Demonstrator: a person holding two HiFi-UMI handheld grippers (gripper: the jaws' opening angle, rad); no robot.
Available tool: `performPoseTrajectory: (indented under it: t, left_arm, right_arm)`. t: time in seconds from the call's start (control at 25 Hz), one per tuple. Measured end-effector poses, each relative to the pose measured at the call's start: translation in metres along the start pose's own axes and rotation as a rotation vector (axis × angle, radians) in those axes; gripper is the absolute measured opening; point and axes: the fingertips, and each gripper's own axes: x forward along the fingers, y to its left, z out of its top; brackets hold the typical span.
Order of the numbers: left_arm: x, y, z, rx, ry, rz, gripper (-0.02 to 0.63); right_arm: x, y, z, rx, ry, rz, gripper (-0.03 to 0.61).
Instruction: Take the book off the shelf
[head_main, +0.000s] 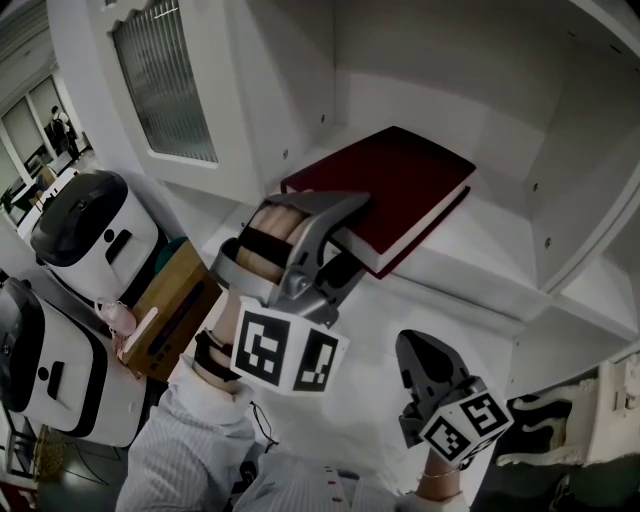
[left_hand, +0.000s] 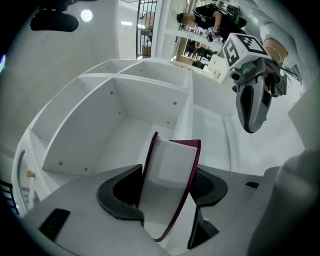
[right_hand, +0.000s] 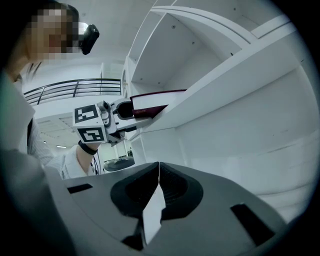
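**Dark red book gripped at the shelf's edge**

The dark red book (head_main: 400, 190) lies flat on the board of the white shelf (head_main: 480, 255), inside an open compartment with a back wall and side walls. Its near end reaches the board's front edge, and its pale page block faces outward.

The left gripper (head_main: 348, 238) is clamped on that near end. In the left gripper view one dark pad presses each cover, with the page block (left_hand: 167, 180) filling the gap between the jaws. The person's left hand (head_main: 272, 232) sits in the gripper's handle, and the cube with square markers (head_main: 288, 355) is below it. A striped sleeve (head_main: 185, 450) runs back from the wrist.

The right gripper (head_main: 413, 347) is lower and to the right, in front of the shelf and well apart from the book. Its jaws are pressed together with nothing between them, as the right gripper view shows (right_hand: 159, 167).

Below the shelf on the left stand a brown cardboard box (head_main: 175, 300) and rounded white machines (head_main: 90, 225).
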Motion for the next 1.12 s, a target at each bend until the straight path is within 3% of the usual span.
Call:
performPoseTrajectory:
  t: [0.48, 0.88, 1.12]
  left_arm:
    - [-0.024, 0.013, 0.007, -0.083, -0.049, 0.031, 0.259]
    - [-0.061, 0.03, 0.016, -0.211, -0.106, 0.057, 0.246]
    - [-0.09, 0.037, 0.014, -0.272, -0.096, 0.076, 0.243]
  right_arm:
    - [-0.005, 0.012, 0.004, -0.012, -0.013, 0.01, 0.015]
    - [-0.01, 0.033, 0.009, -0.028, -0.017, 0.044, 0.014]
    - [-0.01, 0.051, 0.005, -0.032, -0.008, 0.081, 0.014]
